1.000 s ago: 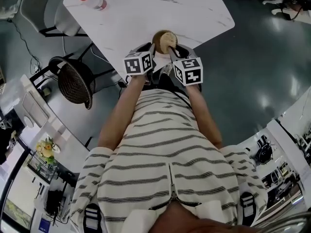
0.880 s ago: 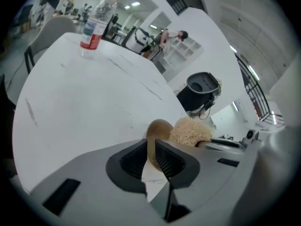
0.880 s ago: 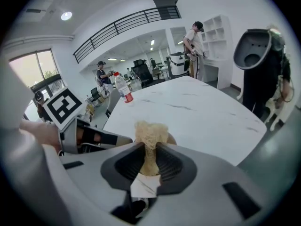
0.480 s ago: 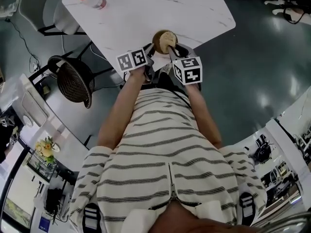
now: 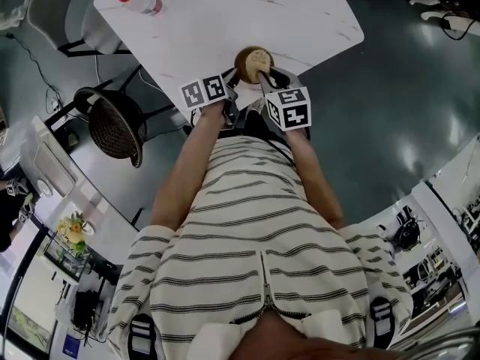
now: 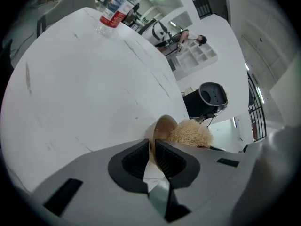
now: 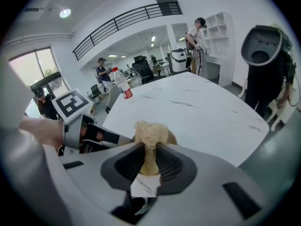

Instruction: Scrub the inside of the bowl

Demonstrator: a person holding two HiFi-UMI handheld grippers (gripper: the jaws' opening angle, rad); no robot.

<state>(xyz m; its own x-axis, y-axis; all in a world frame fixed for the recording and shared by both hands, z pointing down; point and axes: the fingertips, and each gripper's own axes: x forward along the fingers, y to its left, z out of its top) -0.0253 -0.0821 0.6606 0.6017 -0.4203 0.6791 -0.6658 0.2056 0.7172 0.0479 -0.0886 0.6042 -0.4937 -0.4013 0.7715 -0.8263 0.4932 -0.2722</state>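
Brown, the one bowl (image 6: pixel 162 126) is pinched by left hand-held gripper (image 6: pixel 151 149); right hand-held gripper (image 7: pixel 149 155) clamps one scrubber (image 7: pixel 150 131).

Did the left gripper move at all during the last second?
Yes. The left gripper swung its rear slightly leftward relative to the bowl, which stayed put on the table; it still grips the bowl's rim.

The small brown round bowl (image 6: pixel 162 127) was mostly hidden behind the left gripper (image 6: pixel 151 148) in the left gripper view and behind the pale straw-coloured fibre scrubber (image 7: pixel 149 136) in the right gripper view, while the clear plastic water bottle (image 6: pixel 114 9) was cut off at that left view's top edge.
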